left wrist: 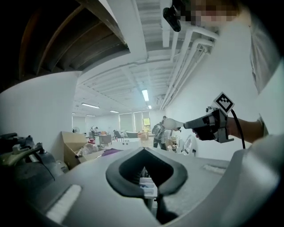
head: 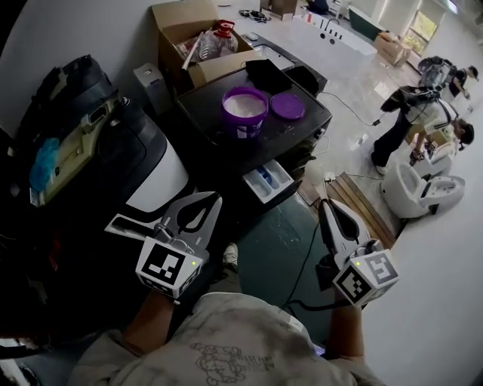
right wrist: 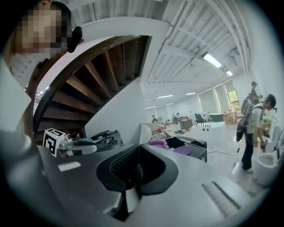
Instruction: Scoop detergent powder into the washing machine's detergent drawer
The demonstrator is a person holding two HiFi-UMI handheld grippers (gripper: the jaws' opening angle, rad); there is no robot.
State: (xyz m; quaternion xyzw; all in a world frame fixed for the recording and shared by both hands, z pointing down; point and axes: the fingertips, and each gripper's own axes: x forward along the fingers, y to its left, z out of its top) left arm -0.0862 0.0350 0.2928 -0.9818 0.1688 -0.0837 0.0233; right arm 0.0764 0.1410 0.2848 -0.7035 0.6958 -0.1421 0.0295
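Glossy purple plastic tub (head: 243, 127), smooth dark machine top (head: 204, 105), matt brown cardboard box (head: 177, 16)

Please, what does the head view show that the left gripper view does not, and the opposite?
Only the head view: the white powder inside the purple tub and the marker cube on the left claw. Only the left gripper view: the ceiling lights. Both: the right claw shut on a white scoop, and the open detergent drawer.

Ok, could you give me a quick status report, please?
Left claw shut, empty. Right claw shut on white scoop. Powder tub open, lid beside it; detergent drawer pulled out. Nothing blocking.
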